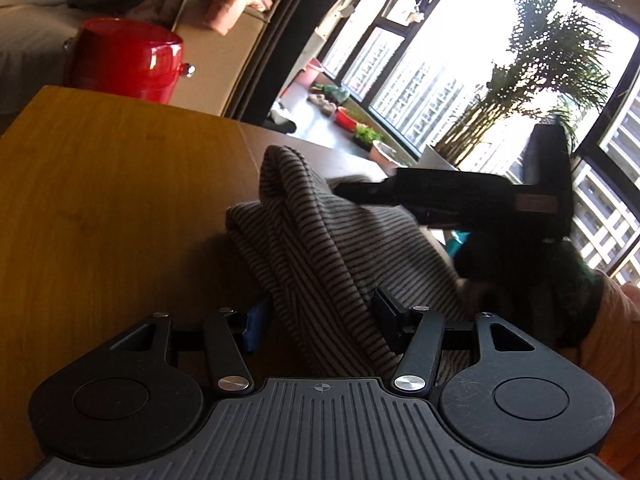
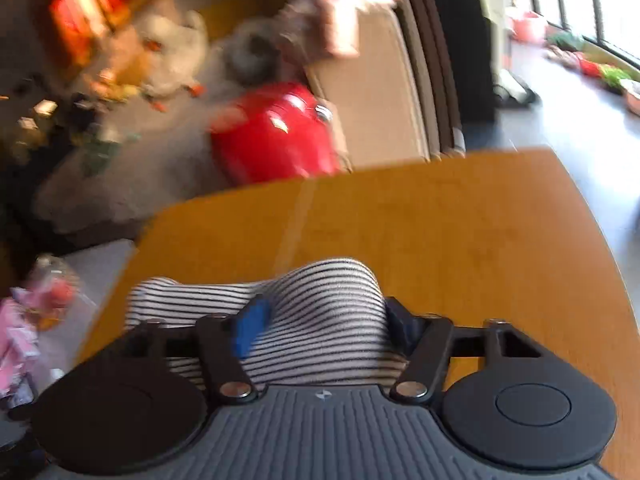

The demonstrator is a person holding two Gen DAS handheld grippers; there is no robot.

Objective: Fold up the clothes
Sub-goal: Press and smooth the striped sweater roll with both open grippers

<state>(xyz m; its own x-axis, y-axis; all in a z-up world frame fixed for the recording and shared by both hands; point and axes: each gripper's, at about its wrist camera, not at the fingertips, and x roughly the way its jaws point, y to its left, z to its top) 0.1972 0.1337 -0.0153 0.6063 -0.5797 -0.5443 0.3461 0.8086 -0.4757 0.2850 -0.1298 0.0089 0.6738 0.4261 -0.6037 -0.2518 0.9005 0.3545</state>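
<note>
Wooden, honey-coloured surface [image 2: 460, 232] carries the one item of work, with a cluttered living room and a bright window wall behind it.

Nearest to me, my left gripper [image 1: 316, 320] has its jaws clenched on a raised fold of the grey-and-black striped knit garment [image 1: 320, 240]; cloth fills the gap from pad to pad and climbs away in a tented ridge. My right gripper [image 2: 324, 322] has a hump of the same garment between its jaws, the blue pad on one side and the dark pad on the other both set against the cloth, so I judge it gripped. That view is smeared by motion. Only part of the garment lies on the surface; the rest is bunched up off it between the two tools.

Handling assessment: light, soft, wholly limp, with no stiffness to hold a crease. The ribbed knit should resist slipping in the pads but will stretch and sag if pulled hard. Best taken at hems or corners, through all layers at once, rather than mid-panel as at present.

Further off, a glossy red bucket [image 1: 124, 60] stands beside a beige sofa arm draped with pink cloth [image 1: 236, 4]. Beyond are a tall potted palm [image 1: 532, 92] and high-rise blocks outside.
</note>
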